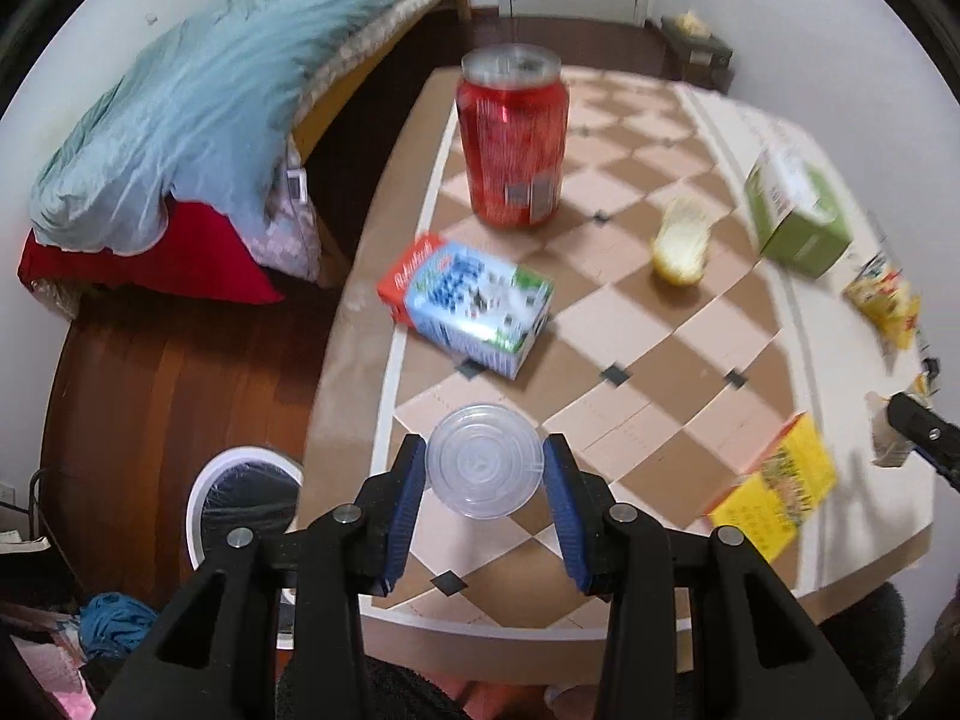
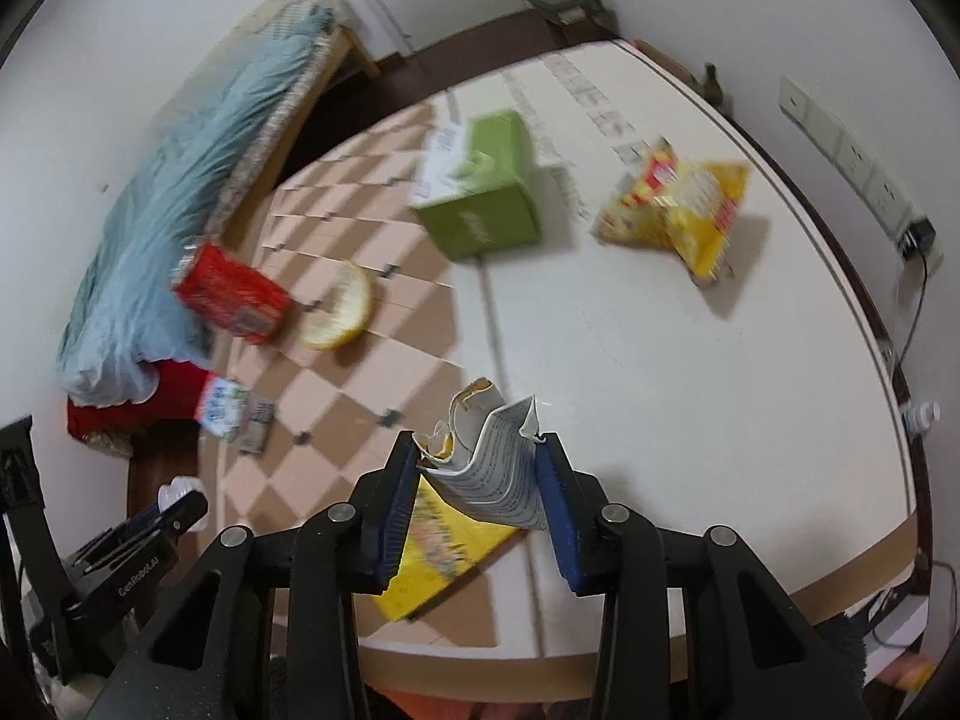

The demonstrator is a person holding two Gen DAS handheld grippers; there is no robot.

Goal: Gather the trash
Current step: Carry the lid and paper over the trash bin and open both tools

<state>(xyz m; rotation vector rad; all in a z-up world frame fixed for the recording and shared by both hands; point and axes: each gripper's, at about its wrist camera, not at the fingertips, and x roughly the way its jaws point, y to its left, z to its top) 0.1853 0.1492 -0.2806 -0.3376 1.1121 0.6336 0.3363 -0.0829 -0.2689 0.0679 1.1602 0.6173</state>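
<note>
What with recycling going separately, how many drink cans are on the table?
1. The red can stands upright on the checkered table, near its far left edge, beyond the milk carton. No other shows in either view.

On the counter (image 1: 708, 324) the count runs like this: one red can (image 1: 513, 138), standing upright; one blue-and-white carton (image 1: 468, 306), lying on its side; one green tissue box (image 1: 798, 210); one pale yellow peel (image 1: 681, 246); one yellow snack bag (image 2: 678, 204); one flat yellow packet (image 1: 780, 486) near the front edge. Held things: one clear plastic cup (image 1: 483, 459) between one pair of fingers (image 1: 408, 492), and one crumpled printed wrapper (image 2: 492, 456) between the other pair. Off the counter: one white-rimmed bin (image 1: 243, 498) on the floor, one bed (image 1: 198, 102)
</note>
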